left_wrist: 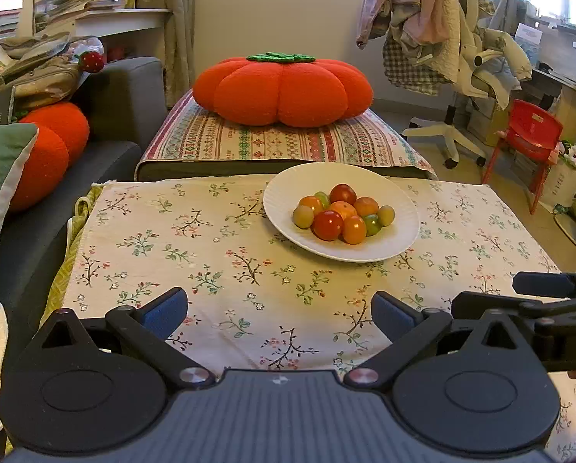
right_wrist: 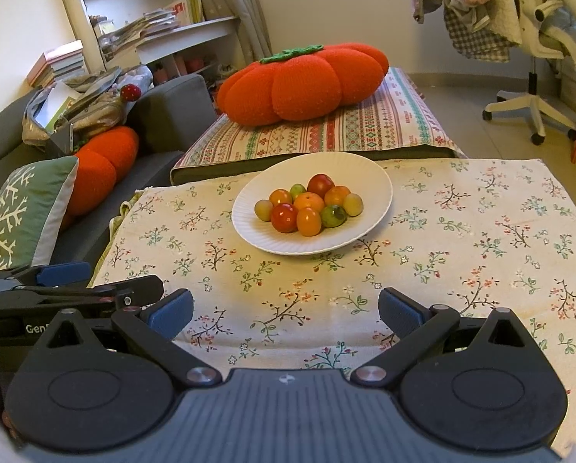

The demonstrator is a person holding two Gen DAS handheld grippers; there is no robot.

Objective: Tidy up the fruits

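Left wrist view: the left gripper (left_wrist: 279,314) hangs low over the near edge of the table (left_wrist: 218,247), its jaws spread wide and holding nothing.
Right wrist view: the right gripper (right_wrist: 286,315) sits beside it at much the same height, jaws likewise spread and empty.
Fruits: a heap of small round fruits (left_wrist: 342,212), red, orange and green, lies together in the middle of the plate (left_wrist: 288,189); every one touches a neighbour, and the colours are mixed.
Plate: white, ribbed, set on the flowered cloth (left_wrist: 153,239) toward the far side of the table, well apart from both grippers.
Off the plate: no fruit shows on the cloth in either view.
Sorting spots: no second dish, bowl or tray shows.
Progress: all the fruits lie gathered on one plate. If gathering is what the task wants, it looks met. If it wants them sorted by colour or kind, that is left to do. The scene fits both a finished gathering and a mixed heap awaiting sorting, and these pictures do not settle which.
Writing, left view: white letters "DA" on the side of the right gripper (left_wrist: 558,308), cut off by the frame edge.
Writing, right view: "Gen" on the side of the left gripper (right_wrist: 68,289), the rest hidden.
Other print: book spines on the shelf (right_wrist: 153,34) are too small to read.
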